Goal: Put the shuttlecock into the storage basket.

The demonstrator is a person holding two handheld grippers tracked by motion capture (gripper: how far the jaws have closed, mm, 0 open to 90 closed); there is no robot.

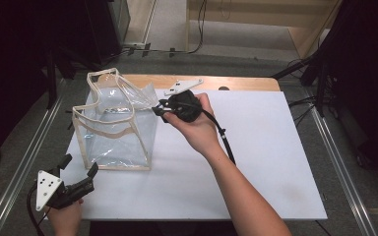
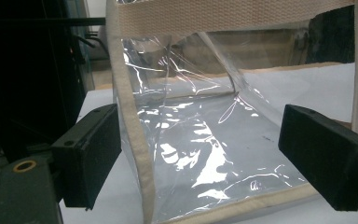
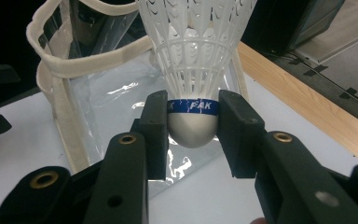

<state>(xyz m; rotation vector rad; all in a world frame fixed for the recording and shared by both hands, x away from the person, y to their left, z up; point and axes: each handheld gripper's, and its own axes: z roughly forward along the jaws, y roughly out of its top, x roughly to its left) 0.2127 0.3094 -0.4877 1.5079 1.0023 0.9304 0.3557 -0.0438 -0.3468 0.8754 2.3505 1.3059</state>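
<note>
White plastic feathers fan out from the shuttlecock (image 3: 193,70), which the right tongs (image 3: 192,122) pinch by its rounded cork base, one jaw on each side of the blue band. In the high view the right tongs (image 1: 160,109) hover at the upper right edge of the clear bag (image 1: 115,125), the shuttlecock too small to make out there. That bag, see-through plastic trimmed with cream webbing, stands upright on the white sheet (image 1: 256,162) covering the worktop (image 1: 246,82), its mouth open. Its inside looks empty through the glossy walls. The left tongs (image 1: 81,169) sit near the bag's front left corner, jaws spread wide and gripping nothing; their view looks at the bag (image 2: 205,154) between them.
</note>
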